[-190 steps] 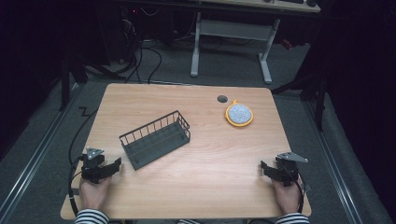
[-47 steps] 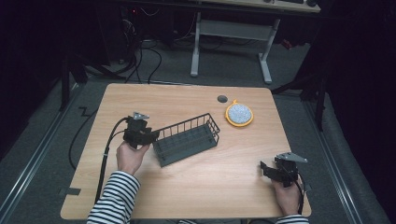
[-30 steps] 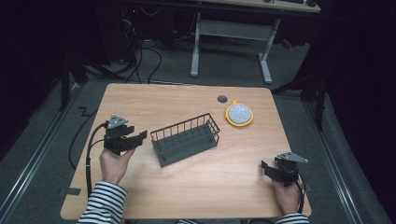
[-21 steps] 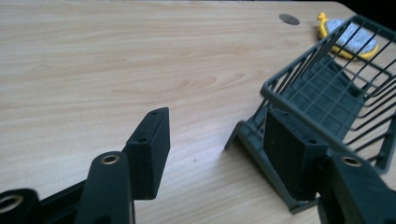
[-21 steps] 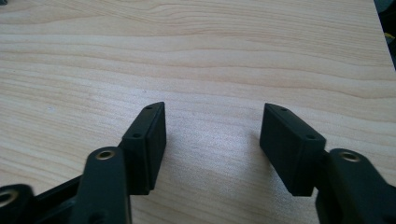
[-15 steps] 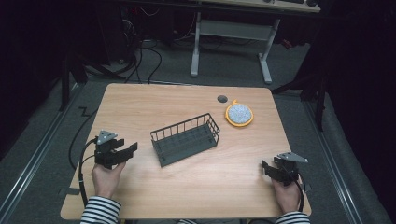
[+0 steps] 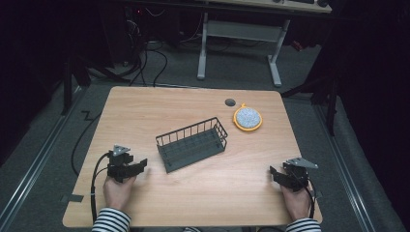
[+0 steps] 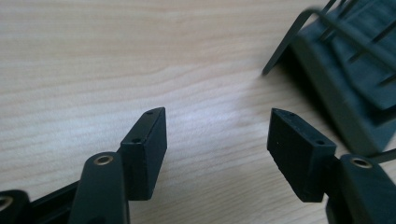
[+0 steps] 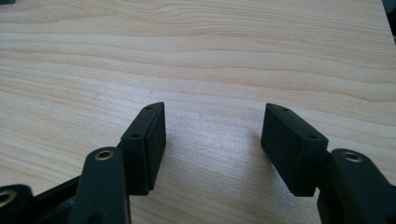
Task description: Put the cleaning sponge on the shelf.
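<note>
A dark wire basket (image 7: 192, 144) stands empty at the middle of the wooden table (image 7: 145, 111), skewed with its right end farther back. My left gripper (image 7: 138, 166) rests near the front left, open, a short way left of the basket's near corner (image 8: 345, 98). Nothing lies between its jaws in the left gripper view (image 8: 217, 140). At the front right my right gripper (image 7: 274, 175) sits open over bare wood (image 9: 212, 140). An orange-rimmed round dish (image 7: 247, 118) with a speckled grey inside lies behind the basket to the right.
A small dark round cap (image 7: 230, 102) sits on the table just behind the dish. Cables trail off the table's left edge (image 7: 82, 145). A desk frame (image 7: 239, 34) stands on the floor beyond the far edge.
My left gripper had pushed the basket toward the middle, then let go and drew back toward the front left, where it now rests. The right gripper has not moved.
</note>
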